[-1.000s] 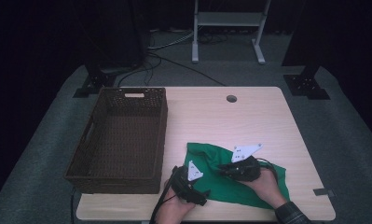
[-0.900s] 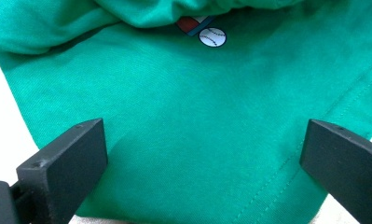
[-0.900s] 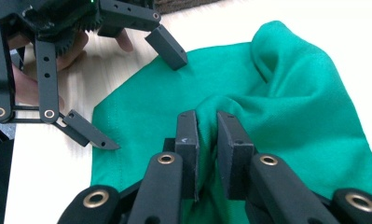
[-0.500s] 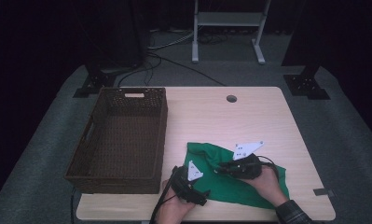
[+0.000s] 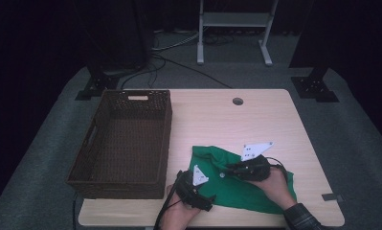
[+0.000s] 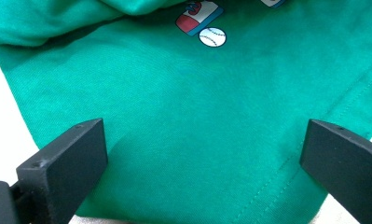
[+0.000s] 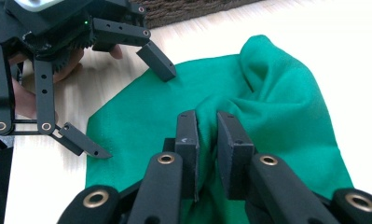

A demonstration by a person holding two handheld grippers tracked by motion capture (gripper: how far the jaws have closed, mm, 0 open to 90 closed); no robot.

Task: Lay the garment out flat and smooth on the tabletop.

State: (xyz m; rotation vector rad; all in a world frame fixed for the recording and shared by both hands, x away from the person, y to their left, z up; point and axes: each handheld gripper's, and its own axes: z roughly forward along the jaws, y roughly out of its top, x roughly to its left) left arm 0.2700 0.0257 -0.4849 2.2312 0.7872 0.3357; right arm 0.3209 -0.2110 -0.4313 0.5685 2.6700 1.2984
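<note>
Green cloth (image 5: 241, 189), 1 piece, lies on the wooden bench (image 5: 255, 120) just right of the 1 brown wicker basket (image 5: 124, 139). 2 claws work it: the right claw (image 7: 207, 140) pinches a raised fold, while the left claw (image 6: 202, 154) stands spread over the cloth's near-basket edge. Left gripper view alone shows a printed baseball (image 6: 212, 37).
</note>
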